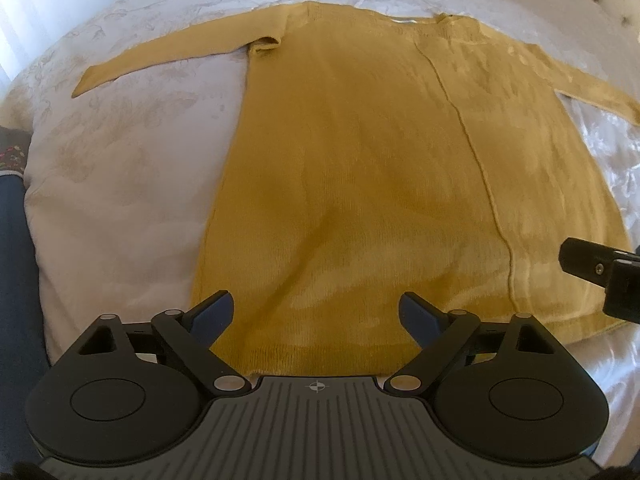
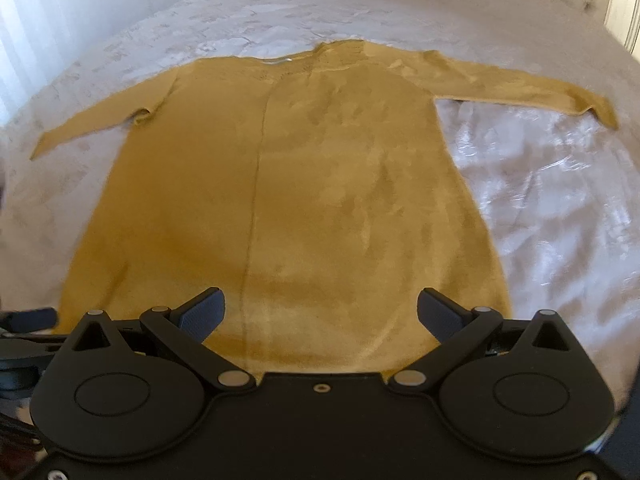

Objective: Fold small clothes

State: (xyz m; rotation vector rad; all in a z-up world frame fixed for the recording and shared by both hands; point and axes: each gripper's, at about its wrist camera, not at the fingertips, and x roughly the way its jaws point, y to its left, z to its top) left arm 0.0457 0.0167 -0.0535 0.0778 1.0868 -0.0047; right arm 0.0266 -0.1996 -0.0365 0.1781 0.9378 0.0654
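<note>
Left hand-held gripper jaws apart; right hand-held gripper apart; mustard sweater flat on bedspread

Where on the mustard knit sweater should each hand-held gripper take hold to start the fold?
Probably at the sleeve cuffs. The mustard knit sweater lies flat on the white bedspread, sleeves spread outward, so each cuff is a free, thin edge. The left hand-held gripper could come in from the outer side to the left cuff, the right hand-held gripper to the right cuff, pinching top and underside.

A bed with a pale patterned cover carries a mustard sweater spread flat, sleeves outstretched.
</note>
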